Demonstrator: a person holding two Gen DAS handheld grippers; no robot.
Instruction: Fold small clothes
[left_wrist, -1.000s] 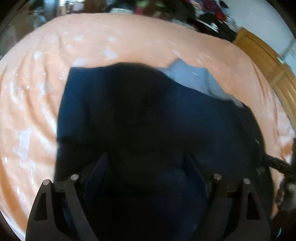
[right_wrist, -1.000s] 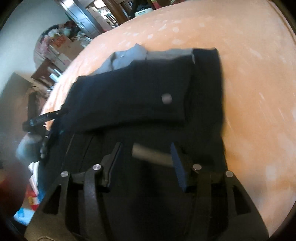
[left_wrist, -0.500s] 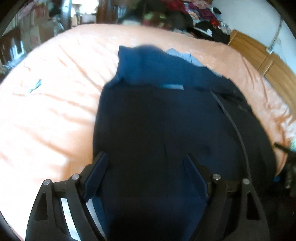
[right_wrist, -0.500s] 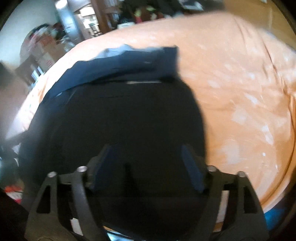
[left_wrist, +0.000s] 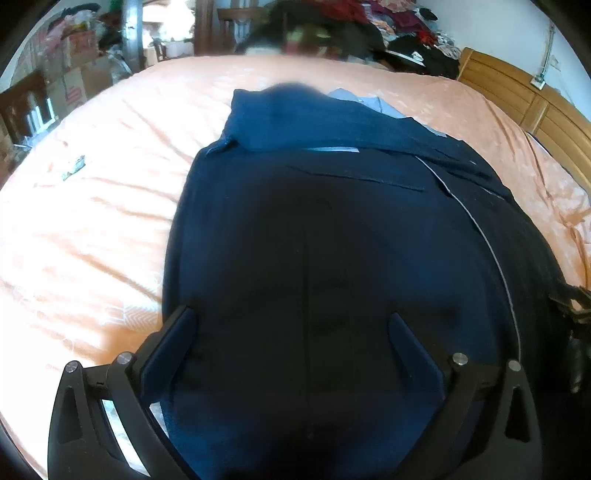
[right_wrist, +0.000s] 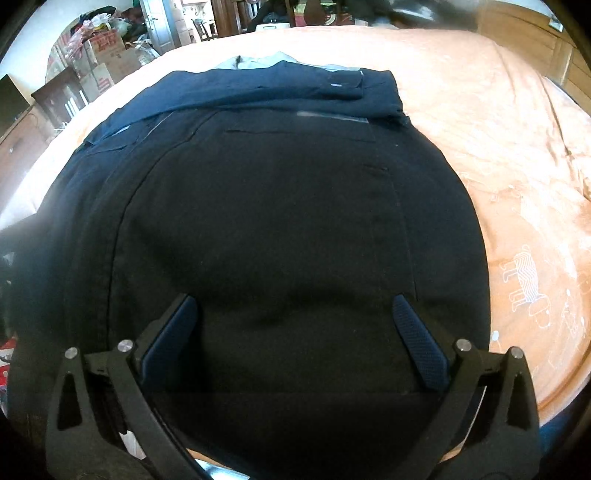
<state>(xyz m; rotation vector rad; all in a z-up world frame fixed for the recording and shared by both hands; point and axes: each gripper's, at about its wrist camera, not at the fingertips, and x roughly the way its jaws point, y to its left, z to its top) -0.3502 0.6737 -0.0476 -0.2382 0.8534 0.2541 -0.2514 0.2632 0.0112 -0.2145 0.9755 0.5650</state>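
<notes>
Navy garment lies spread on the orange bedspread, directly ahead of and under both claws; folded band at its far end, grey cloth peeking beyond. Risk: fabric is limp and layered, so a pinch may catch only the top layer, or drag the far fold askew. Left gripper: fingers wide apart, holding nothing, over cloth; contact unclear. Right gripper: likewise spread wide, empty.

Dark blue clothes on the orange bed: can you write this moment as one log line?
stage: mid-fold | dark blue garment: flat on orange bedspread, far edge folded over | left hand-held gripper: open | right hand-held gripper: open
</notes>
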